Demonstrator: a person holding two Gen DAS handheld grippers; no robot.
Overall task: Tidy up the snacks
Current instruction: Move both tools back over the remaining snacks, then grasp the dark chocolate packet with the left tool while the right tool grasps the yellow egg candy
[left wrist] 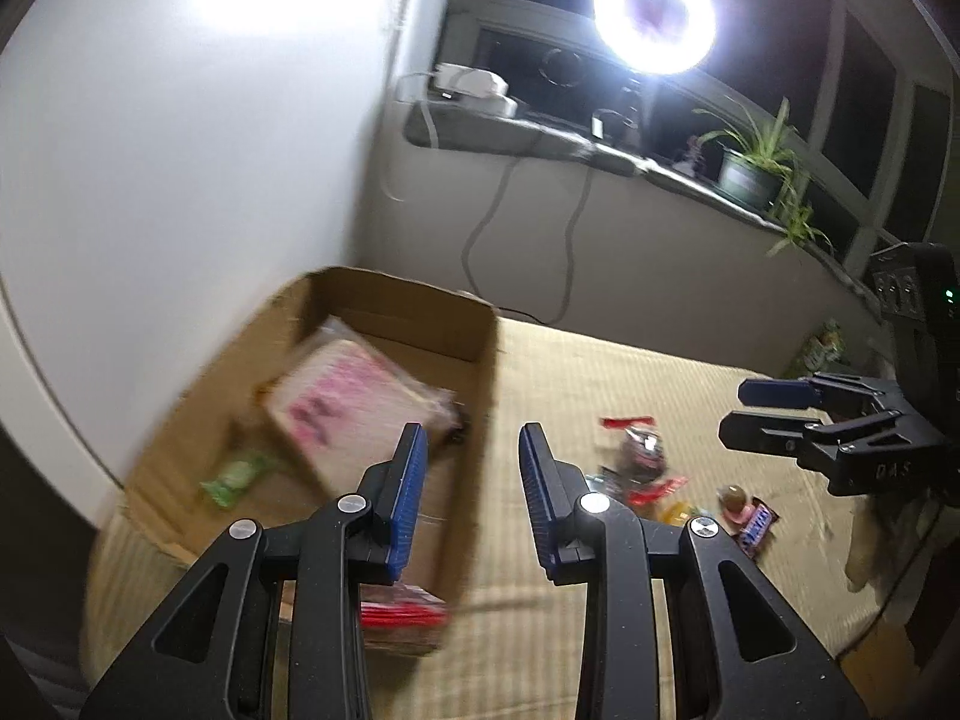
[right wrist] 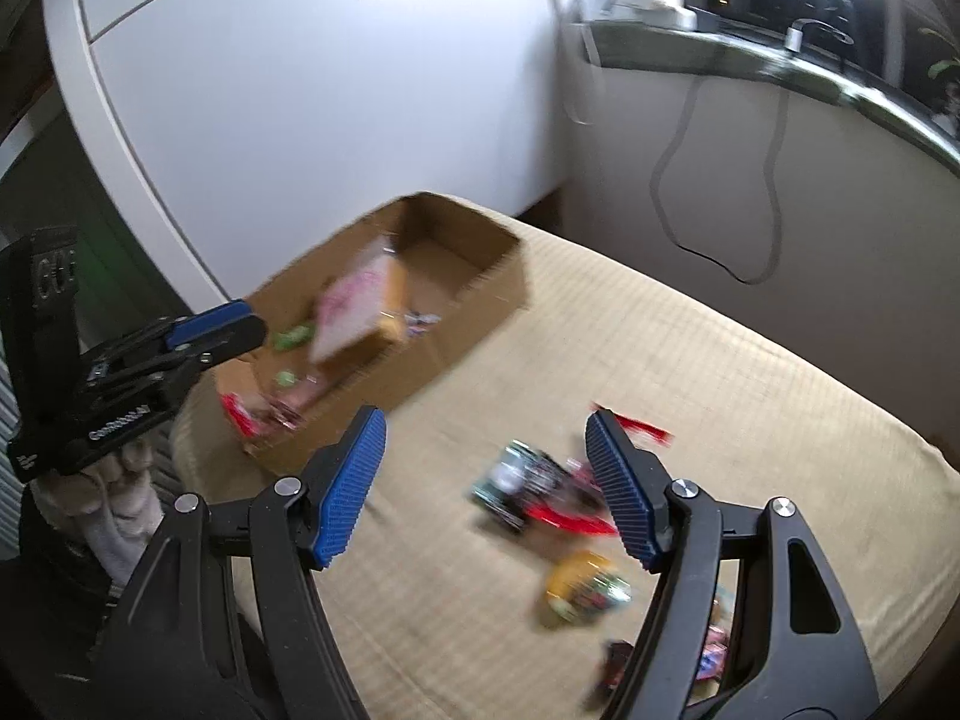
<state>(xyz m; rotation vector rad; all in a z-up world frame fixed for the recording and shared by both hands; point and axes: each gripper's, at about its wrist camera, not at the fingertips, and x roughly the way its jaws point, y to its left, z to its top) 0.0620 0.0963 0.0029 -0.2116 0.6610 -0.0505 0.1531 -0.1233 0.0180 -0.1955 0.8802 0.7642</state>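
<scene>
Both tongs gape wide and empty: left tongs [left wrist: 471, 456] over the cardboard box [left wrist: 420, 324], right tongs [right wrist: 486, 468] probably next reaching the blurred snack packets [right wrist: 540, 489] on the bed [right wrist: 690, 372].

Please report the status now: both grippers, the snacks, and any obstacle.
Left gripper open, empty. Right gripper open, empty. Loose snacks on mat, some in cardboard box. No obstacle seen.

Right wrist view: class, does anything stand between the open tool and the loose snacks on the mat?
Nothing visible does. The right tool is open and empty above the snack pile on the mat, with only bare mat between.
</scene>
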